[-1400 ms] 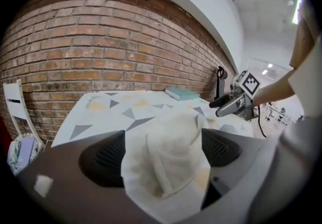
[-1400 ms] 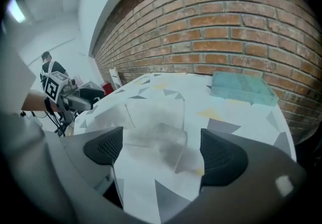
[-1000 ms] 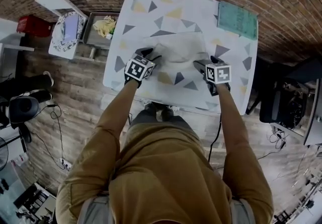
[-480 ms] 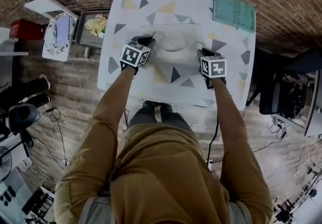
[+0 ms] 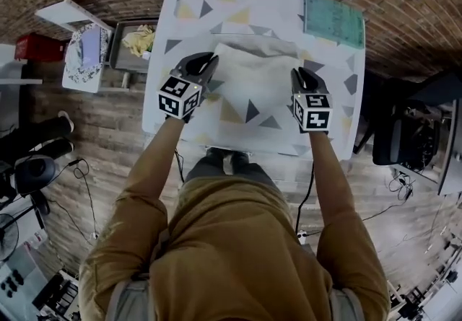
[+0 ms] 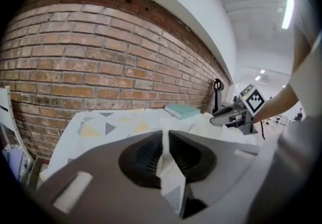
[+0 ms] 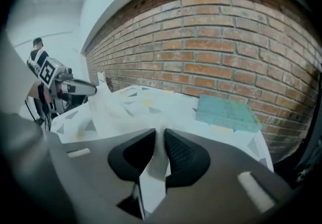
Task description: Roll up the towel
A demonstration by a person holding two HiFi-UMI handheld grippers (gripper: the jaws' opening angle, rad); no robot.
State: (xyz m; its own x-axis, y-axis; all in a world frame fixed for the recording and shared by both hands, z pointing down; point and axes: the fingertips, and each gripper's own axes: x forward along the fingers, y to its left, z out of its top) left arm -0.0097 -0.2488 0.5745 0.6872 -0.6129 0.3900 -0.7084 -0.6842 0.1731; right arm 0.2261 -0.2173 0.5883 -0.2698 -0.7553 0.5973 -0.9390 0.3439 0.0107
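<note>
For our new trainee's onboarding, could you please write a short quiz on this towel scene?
1. True or false: the left gripper is empty.
2. What lies at the table's far right corner? A) teal book B) mug C) plate
3. Fill in: the right gripper pinches the ___.
Key: 1 false: its jaws have just been closing and clamp the towel. 2 A. 3 towel; these jaws too have just been closing, with the cloth between them.

Mustard long-sleeve top (image 5: 238,240), prob. dark trousers (image 5: 225,166). Left tongs (image 5: 208,59), right tongs (image 5: 299,73): grey, ribbed black pads (image 6: 143,157), b/w marker cubes (image 5: 178,95).
</note>
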